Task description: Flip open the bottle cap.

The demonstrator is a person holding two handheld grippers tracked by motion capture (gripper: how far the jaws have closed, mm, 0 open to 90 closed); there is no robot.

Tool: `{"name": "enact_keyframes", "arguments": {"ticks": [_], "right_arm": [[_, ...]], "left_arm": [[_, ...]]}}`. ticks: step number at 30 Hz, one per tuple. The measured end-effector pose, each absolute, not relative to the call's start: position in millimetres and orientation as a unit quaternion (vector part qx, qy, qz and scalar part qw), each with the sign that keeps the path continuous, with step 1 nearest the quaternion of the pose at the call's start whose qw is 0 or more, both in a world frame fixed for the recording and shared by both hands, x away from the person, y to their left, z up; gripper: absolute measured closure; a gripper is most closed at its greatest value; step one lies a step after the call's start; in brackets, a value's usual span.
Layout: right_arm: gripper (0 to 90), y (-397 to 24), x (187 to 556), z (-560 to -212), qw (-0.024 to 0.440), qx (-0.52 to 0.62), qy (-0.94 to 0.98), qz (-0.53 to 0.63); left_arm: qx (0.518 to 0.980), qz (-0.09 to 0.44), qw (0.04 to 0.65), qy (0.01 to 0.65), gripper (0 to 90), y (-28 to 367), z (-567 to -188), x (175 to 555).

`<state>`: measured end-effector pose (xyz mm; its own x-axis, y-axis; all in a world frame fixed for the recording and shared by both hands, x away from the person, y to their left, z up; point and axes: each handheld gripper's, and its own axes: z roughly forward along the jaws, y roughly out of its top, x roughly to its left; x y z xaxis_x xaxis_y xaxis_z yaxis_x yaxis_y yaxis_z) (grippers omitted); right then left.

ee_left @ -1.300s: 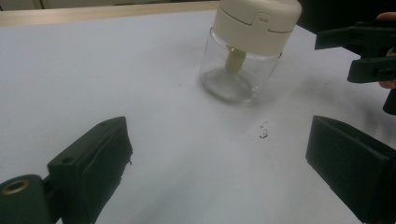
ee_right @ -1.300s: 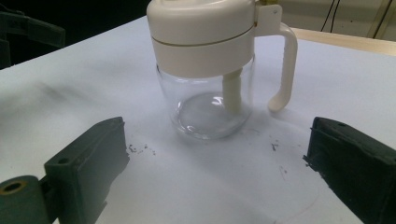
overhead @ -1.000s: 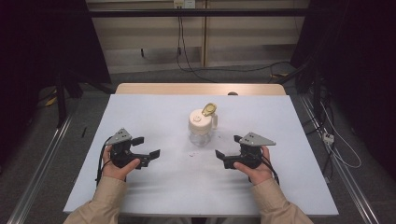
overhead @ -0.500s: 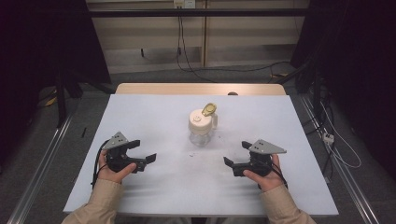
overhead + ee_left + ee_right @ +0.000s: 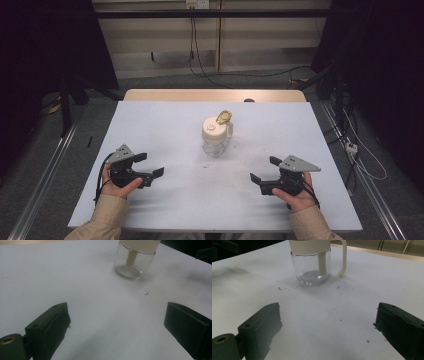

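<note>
The left gripper [image 5: 147, 166] has drawn back toward the table's [image 5: 165, 115] near-left corner, jaws wide and empty. The glass jar [image 5: 216, 135] stands at the centre, untouched. The right gripper [image 5: 263, 170] has likewise retreated near-right, wide open; likely released or resetting.

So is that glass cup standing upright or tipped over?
Upright: the glass cup rests on its base on the table, cream lid on top.

Clear glossy glass cup [image 5: 216, 145] with matt cream plastic lid [image 5: 213, 129] on matt white table [image 5: 165, 125]
</note>
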<state>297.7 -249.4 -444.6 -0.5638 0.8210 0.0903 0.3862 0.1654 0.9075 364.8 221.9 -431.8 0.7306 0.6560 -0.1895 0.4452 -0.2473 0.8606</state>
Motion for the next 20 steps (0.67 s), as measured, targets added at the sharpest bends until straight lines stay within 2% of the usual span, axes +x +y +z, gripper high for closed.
{"name": "enact_keyframes", "arguments": {"ticks": [20], "right_arm": [[6.0,-265,286,-449,0.225,0.418,0.731,0.49]], "left_arm": [[0.784,0.11,0.494,0.359,6.0,228,-438,362]]}}
